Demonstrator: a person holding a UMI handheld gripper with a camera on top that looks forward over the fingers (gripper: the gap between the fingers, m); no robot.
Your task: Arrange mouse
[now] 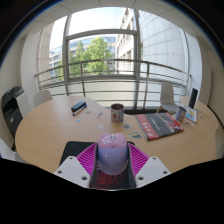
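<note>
Gripper view: my fingers [112, 162] are closed on the mouse [112, 152], both pads pressing its sides, above a dark mat [78, 150]. Beyond them on the counter [50, 125]: a mug [117, 112] and a magazine [158, 125].

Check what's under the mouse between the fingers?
The mouse sits between the gripper fingers over a dark mouse pad on the round table. The mouse and pink pads hide the contact, so whether it rests on the pad is unclear.
</note>
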